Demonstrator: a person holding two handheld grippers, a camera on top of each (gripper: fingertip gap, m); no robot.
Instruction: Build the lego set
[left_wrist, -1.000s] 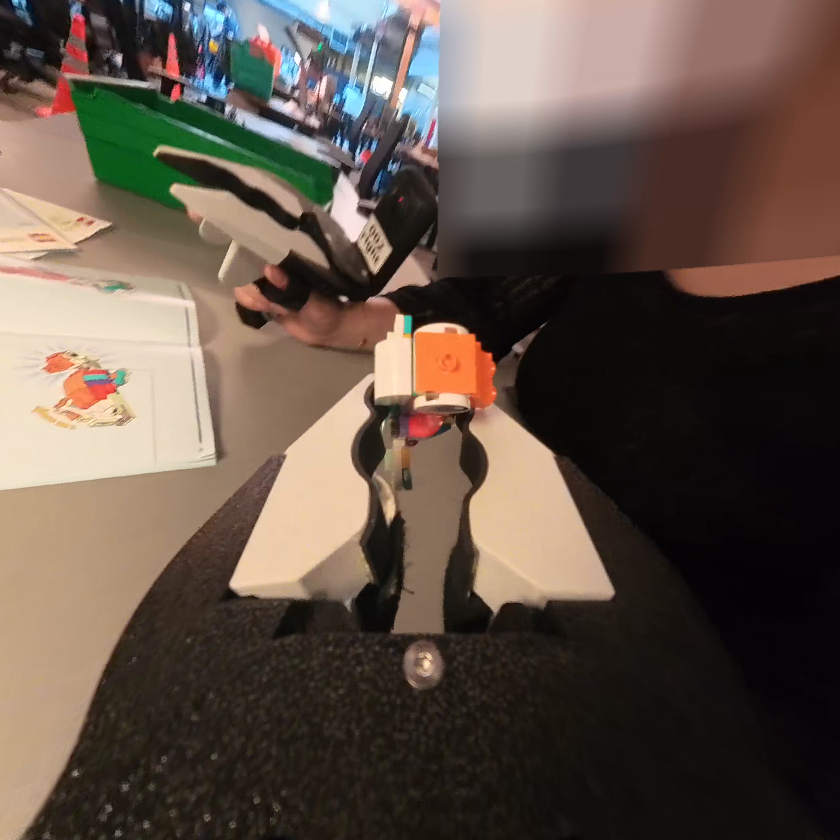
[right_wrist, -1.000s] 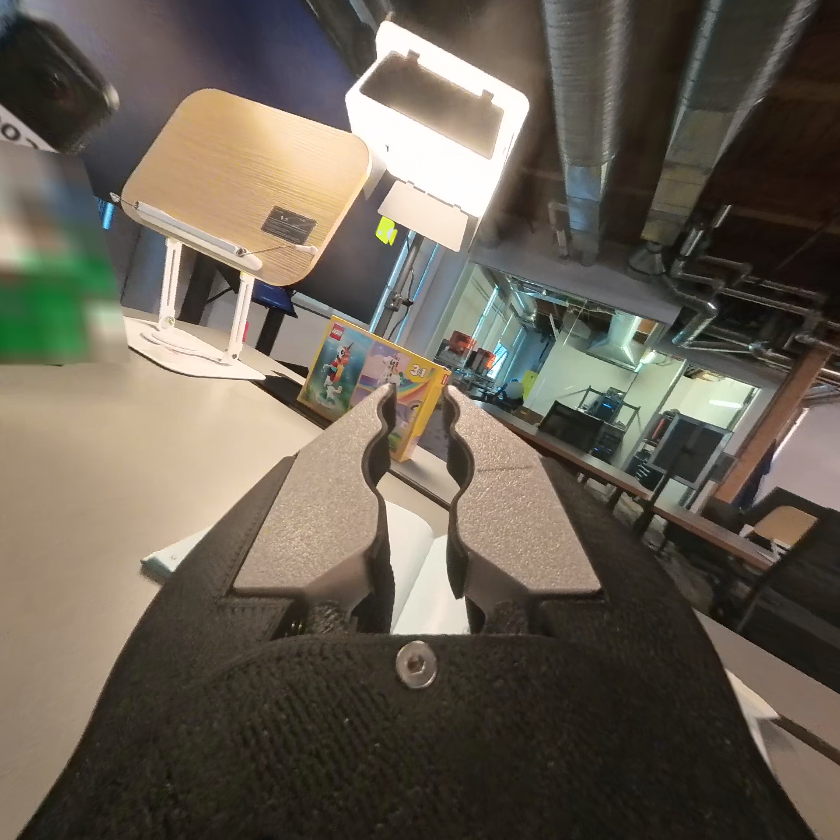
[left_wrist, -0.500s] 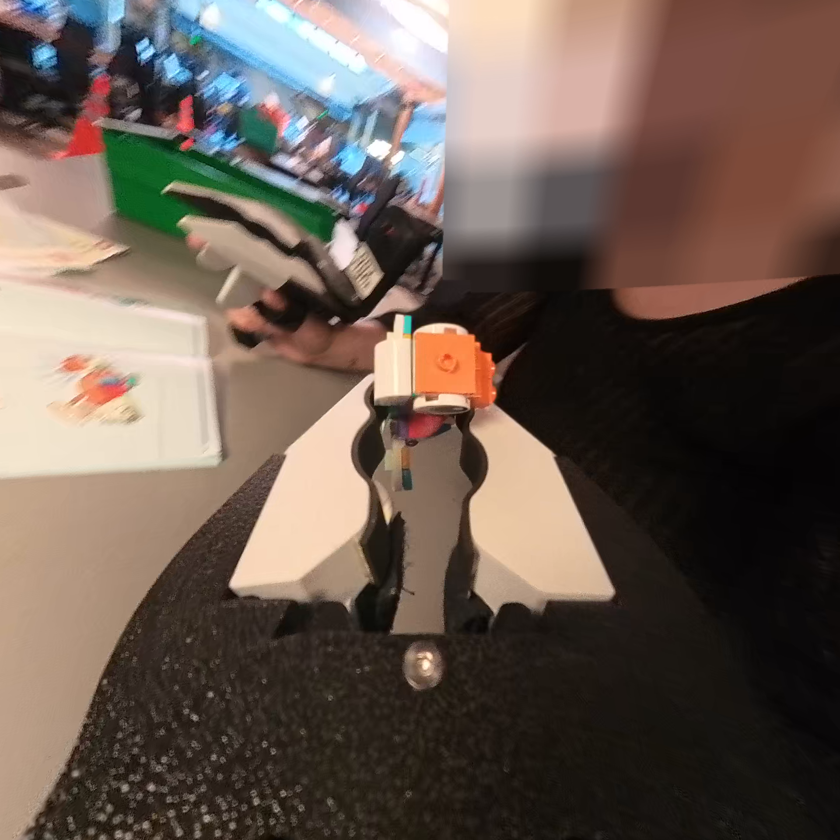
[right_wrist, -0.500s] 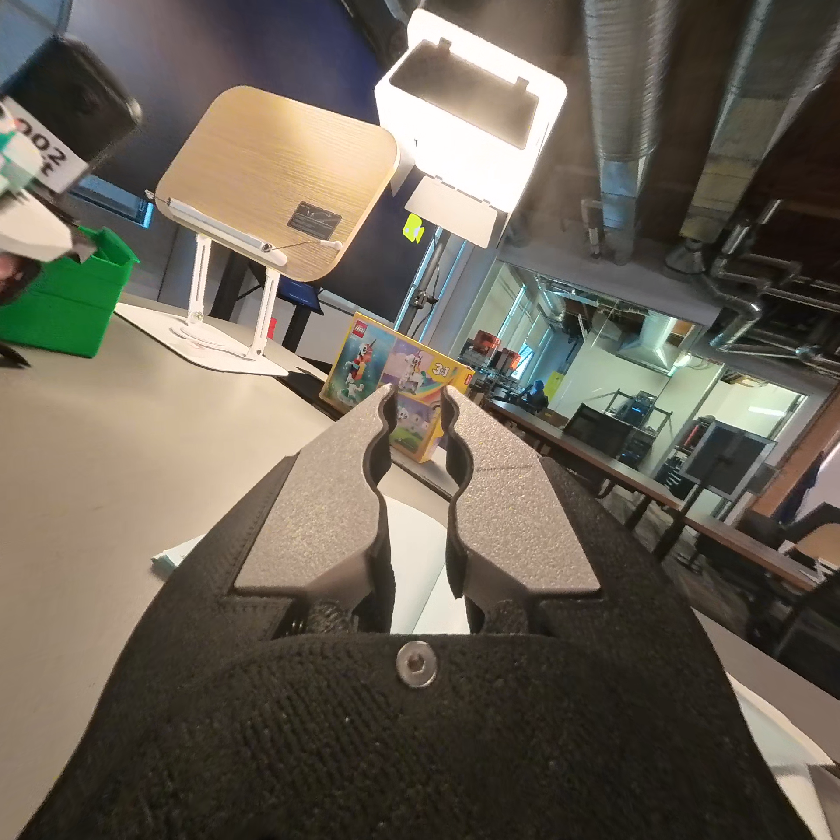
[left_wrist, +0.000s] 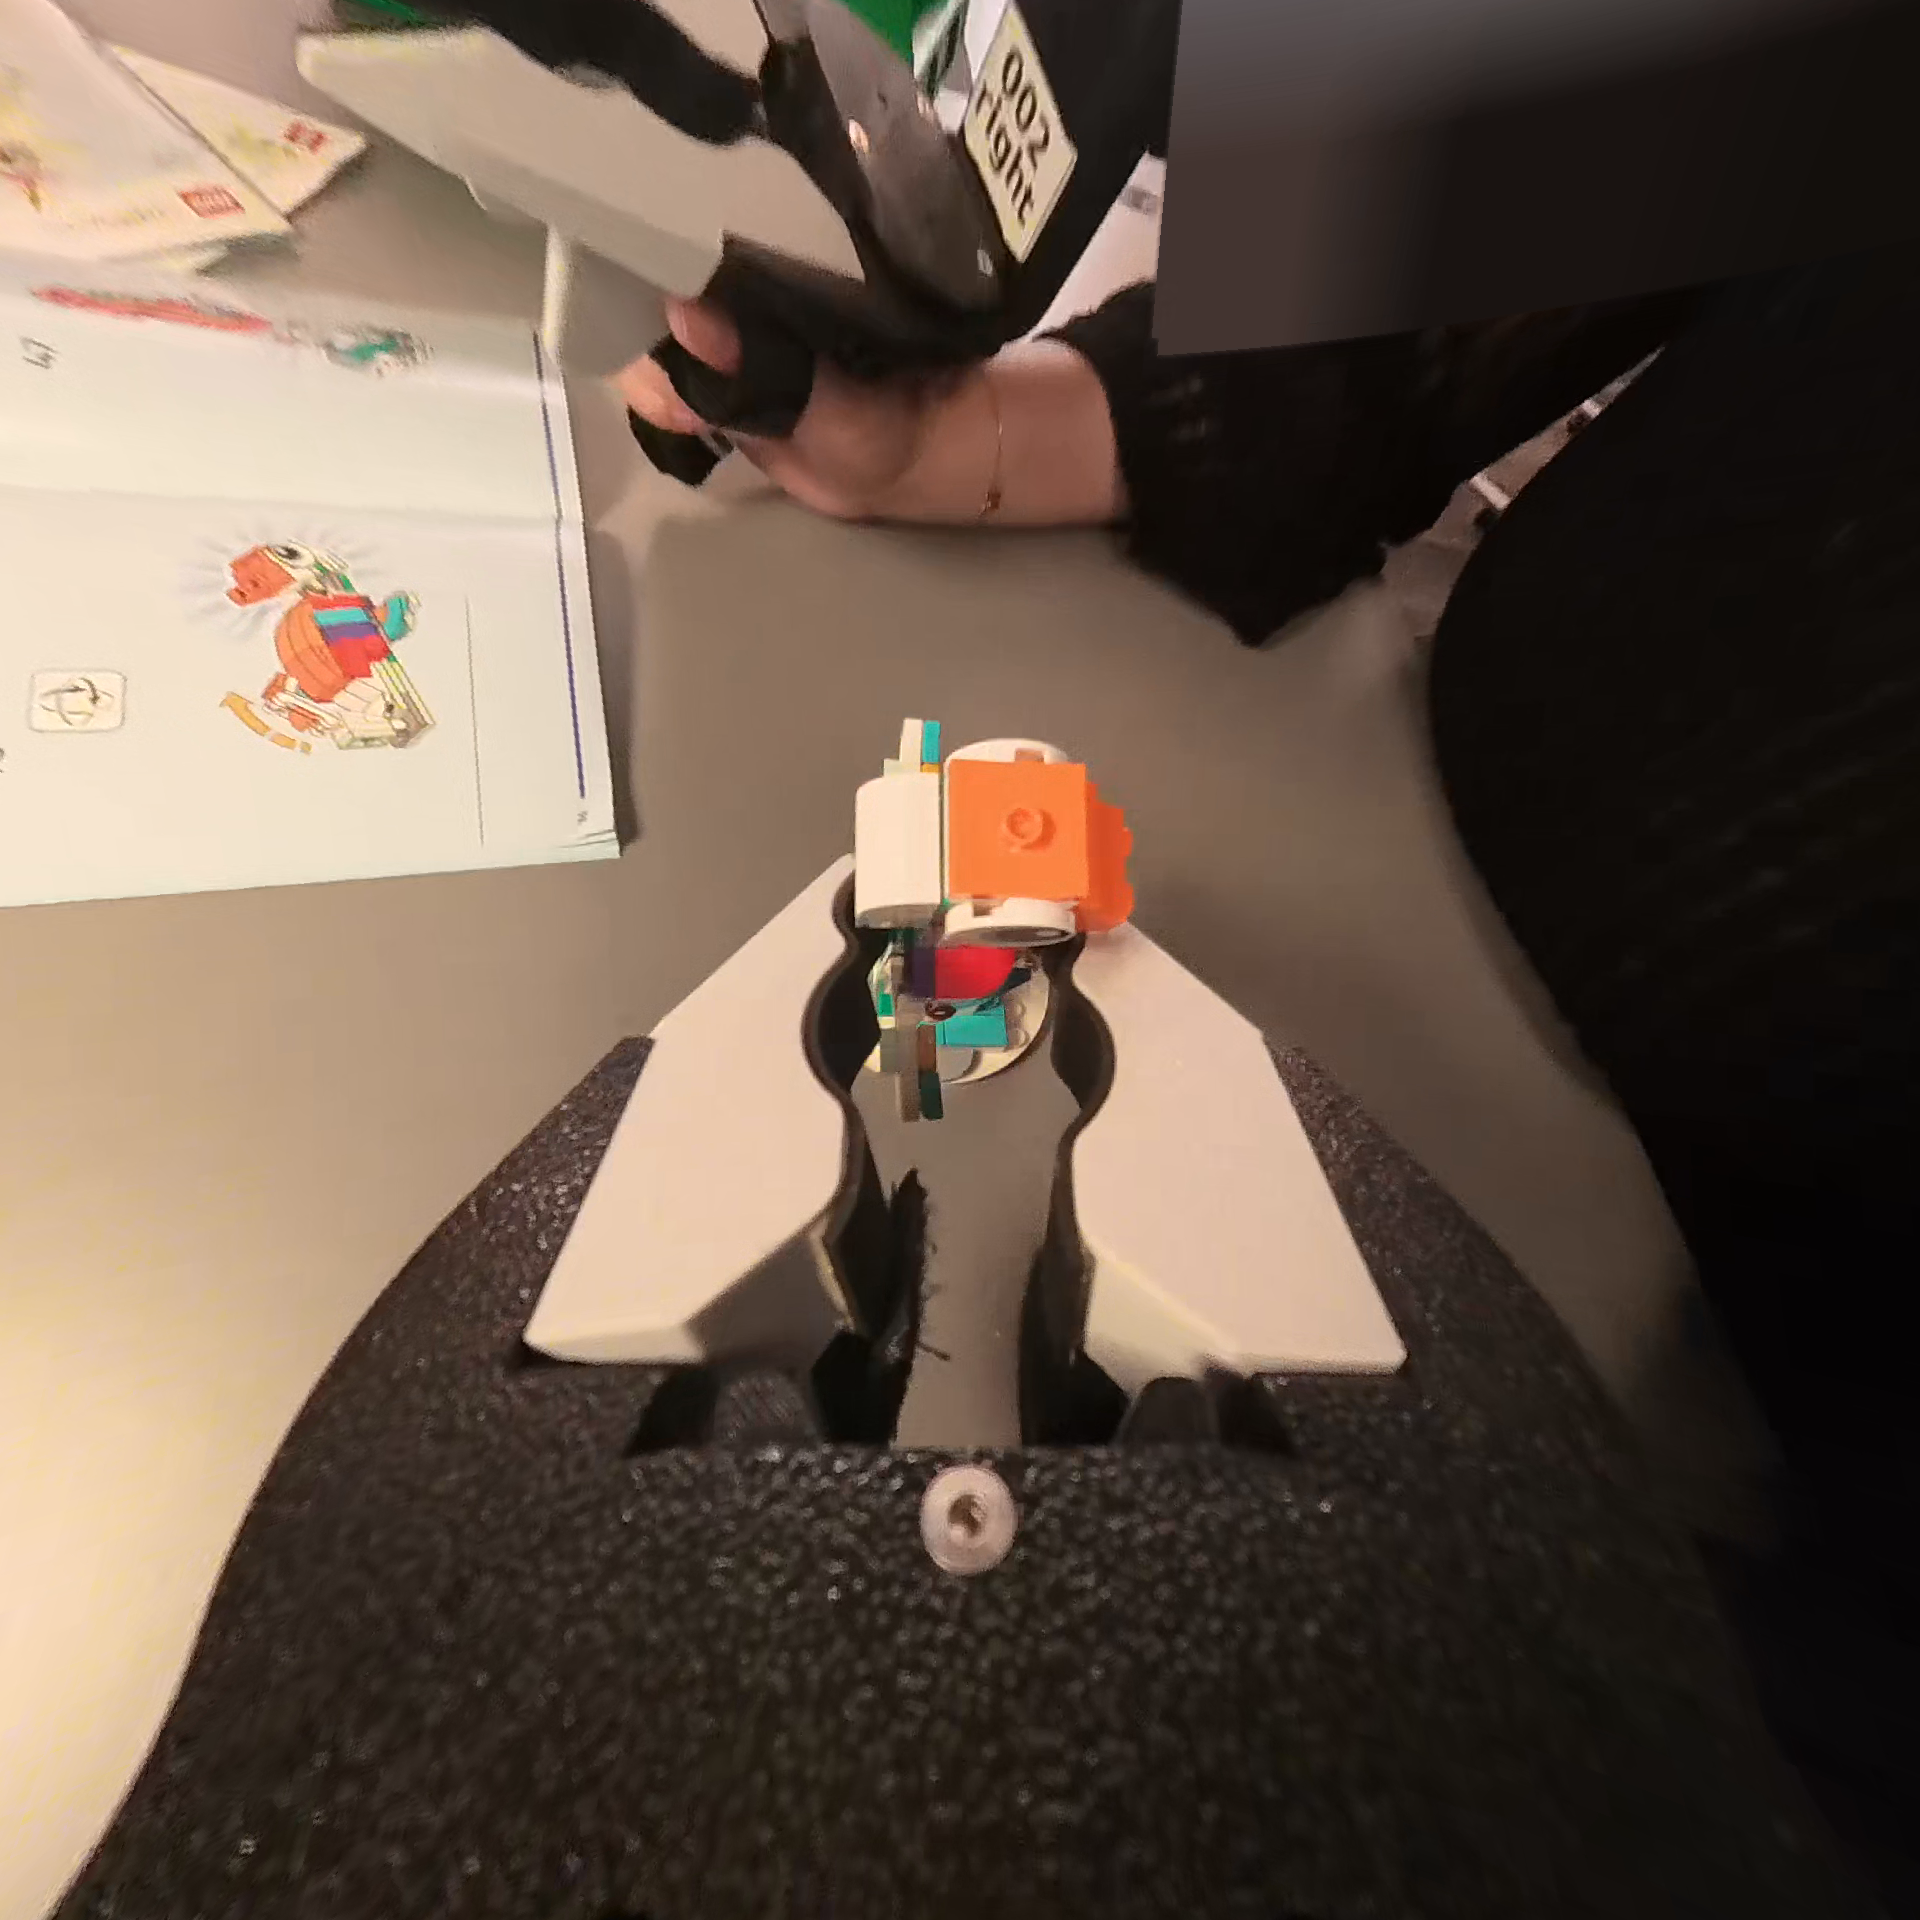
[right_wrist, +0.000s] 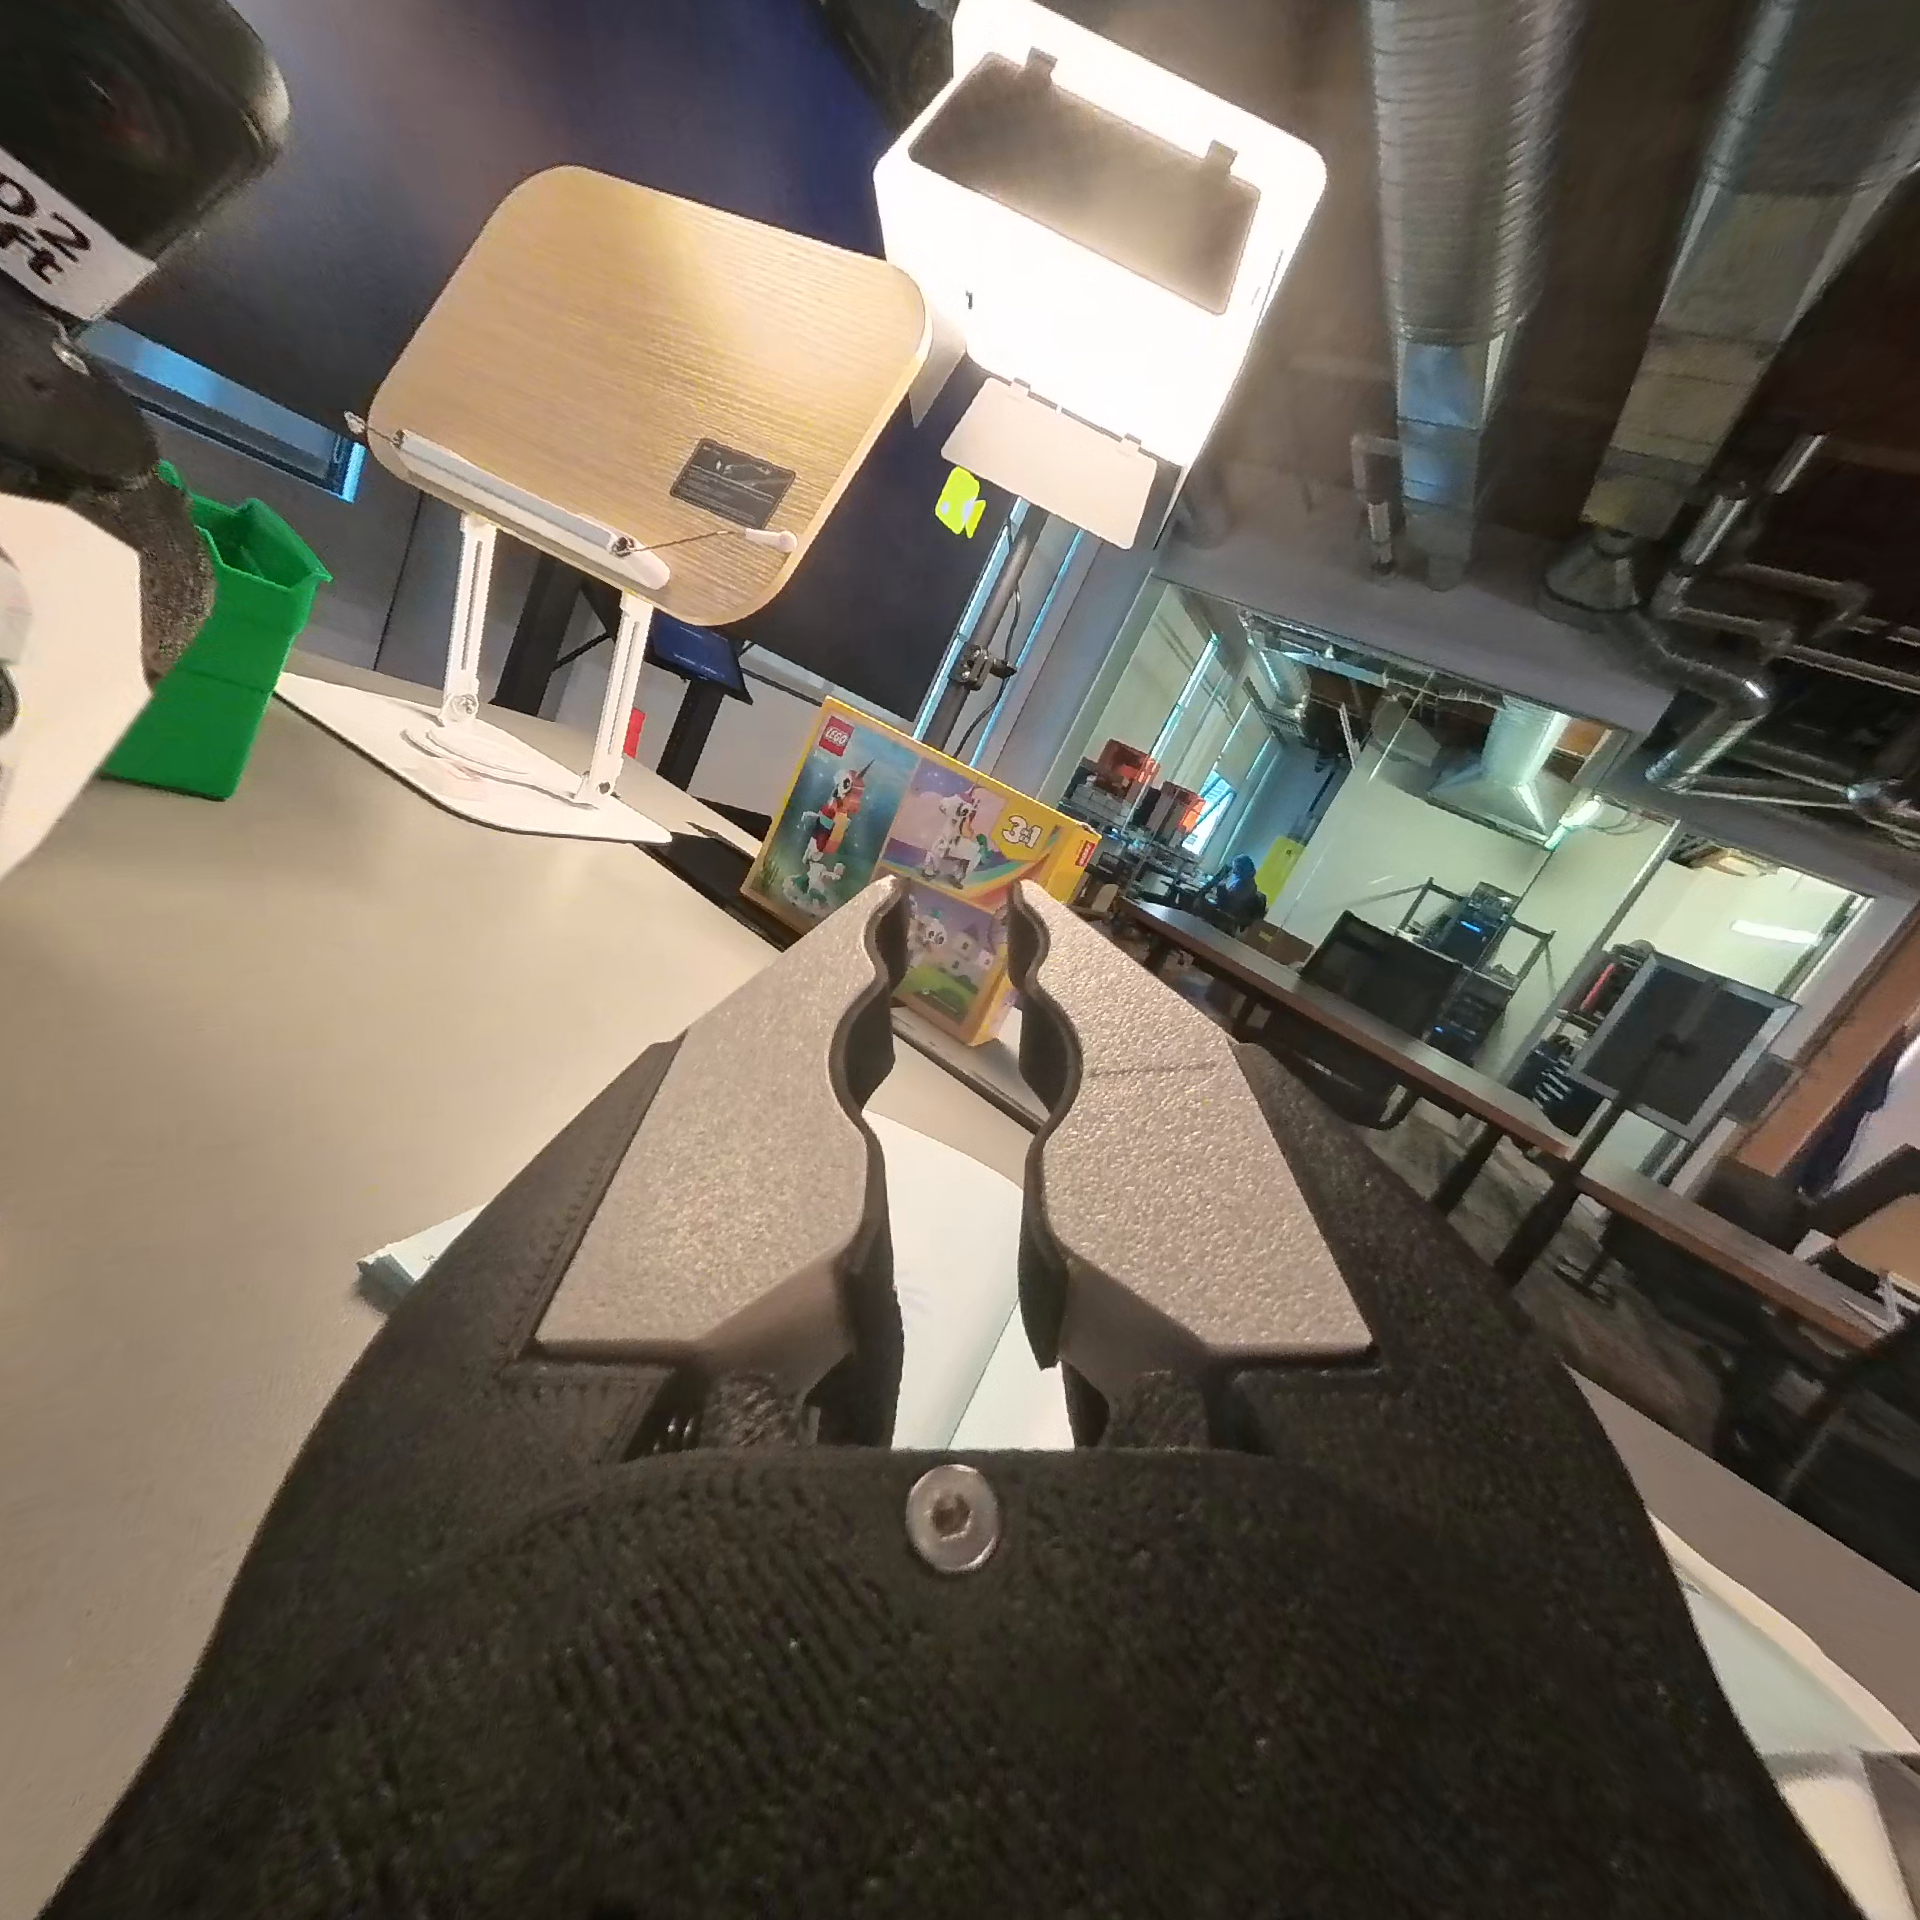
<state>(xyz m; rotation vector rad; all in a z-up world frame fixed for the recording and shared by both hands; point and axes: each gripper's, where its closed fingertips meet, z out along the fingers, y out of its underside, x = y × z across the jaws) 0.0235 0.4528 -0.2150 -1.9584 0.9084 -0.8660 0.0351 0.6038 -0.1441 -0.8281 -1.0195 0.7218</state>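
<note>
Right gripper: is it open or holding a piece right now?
Open and empty. In the right wrist view the right gripper shows a clear gap between its fingers, with only the set's box visible beyond them.

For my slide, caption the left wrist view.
Left tongs grip a half-built lego model beside the open instruction booklet.

The left gripper (left_wrist: 961, 914) clamps a small brick model between its pale fingertips. The right gripper (right_wrist: 951, 914), gripped by a bare hand (left_wrist: 883, 436), points forward, its dark jaws slightly parted and empty.

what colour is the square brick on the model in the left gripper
Orange square brick, clearest in the left wrist view.
</note>
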